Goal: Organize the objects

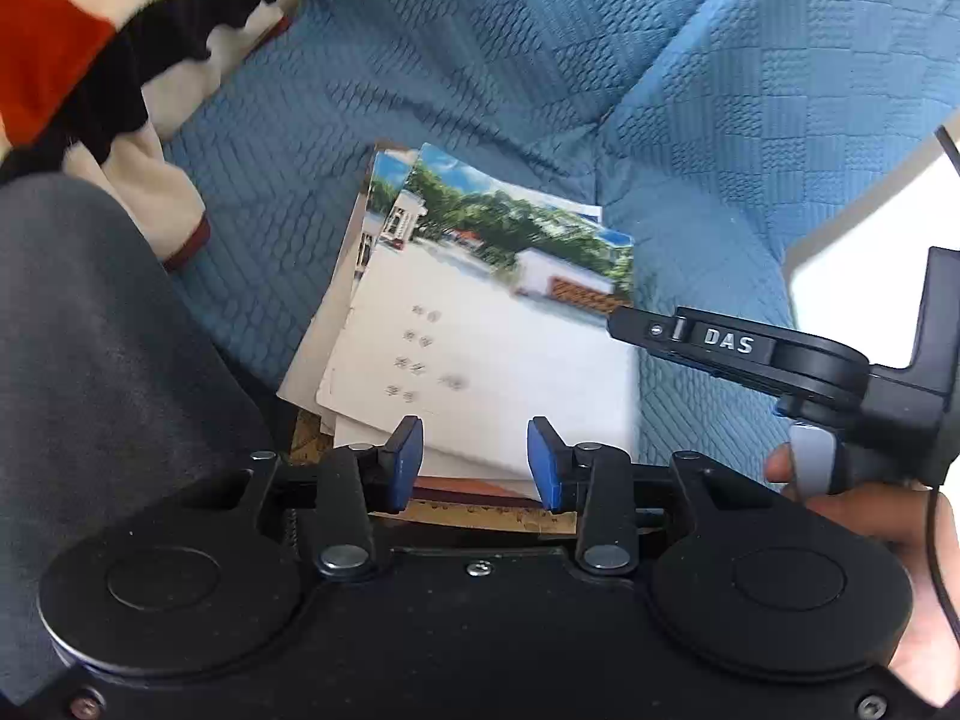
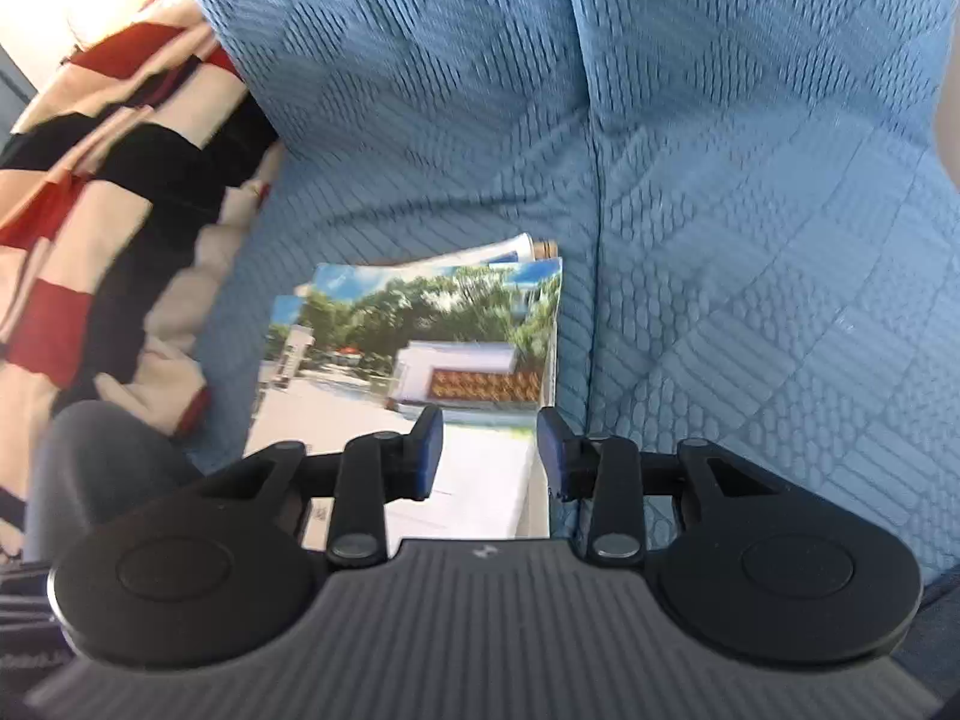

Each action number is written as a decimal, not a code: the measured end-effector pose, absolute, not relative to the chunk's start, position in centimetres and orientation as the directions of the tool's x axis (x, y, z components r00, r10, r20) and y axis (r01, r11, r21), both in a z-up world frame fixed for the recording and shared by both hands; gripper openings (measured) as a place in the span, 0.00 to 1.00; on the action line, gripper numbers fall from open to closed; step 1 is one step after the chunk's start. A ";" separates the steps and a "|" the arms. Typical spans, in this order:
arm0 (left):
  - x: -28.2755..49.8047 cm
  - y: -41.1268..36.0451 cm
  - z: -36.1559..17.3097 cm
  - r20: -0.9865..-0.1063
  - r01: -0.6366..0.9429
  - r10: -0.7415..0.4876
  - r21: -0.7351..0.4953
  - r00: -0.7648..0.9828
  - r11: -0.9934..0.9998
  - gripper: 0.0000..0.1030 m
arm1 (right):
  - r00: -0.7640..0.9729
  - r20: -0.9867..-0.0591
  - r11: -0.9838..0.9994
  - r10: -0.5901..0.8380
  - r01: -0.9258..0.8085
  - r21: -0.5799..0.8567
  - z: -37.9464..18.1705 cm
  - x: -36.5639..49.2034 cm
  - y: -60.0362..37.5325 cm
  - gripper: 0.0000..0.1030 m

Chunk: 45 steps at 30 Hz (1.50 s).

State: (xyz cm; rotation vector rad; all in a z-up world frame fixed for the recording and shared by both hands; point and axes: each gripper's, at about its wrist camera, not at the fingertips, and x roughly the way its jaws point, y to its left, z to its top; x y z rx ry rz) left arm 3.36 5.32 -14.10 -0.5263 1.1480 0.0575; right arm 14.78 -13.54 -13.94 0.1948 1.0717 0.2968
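Blue-quilted sofa (image 1: 540,60) carries a loose stack of booklets (image 1: 480,324), both claws hovering above it with pads apart.

Left to right: a striped blanket (image 1: 72,60) bunched aside, likely cleared for sorting; the left claw (image 1: 475,462) and right claw (image 2: 489,450) gaping, gripping nothing, seemingly poised over the stack's near edge. Cover print is blurred; lower booklets are mostly hidden, their number unclear.

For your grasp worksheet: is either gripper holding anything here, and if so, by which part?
Nothing is held. The left gripper and right gripper are both open over the booklets, pads apart and clear of them.
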 end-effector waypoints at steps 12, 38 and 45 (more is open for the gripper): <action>0.6 4.8 -4.7 -0.808 -0.175 -0.202 -0.350 0.553 0.920 0.45 | 0.625 -0.693 0.931 0.361 -0.202 0.303 -1.9 8.8 -14.6 0.36; -9.5 4.2 3.7 -0.668 -0.029 -0.199 -0.314 0.717 0.949 0.90 | 0.716 -0.600 0.932 0.356 -0.225 0.284 2.8 -6.2 -13.9 0.36; -11.4 4.0 3.9 -0.638 -0.041 -0.174 -0.308 0.750 0.951 0.99 | 0.732 -0.584 0.932 0.350 -0.207 0.299 2.5 -7.5 -14.3 0.46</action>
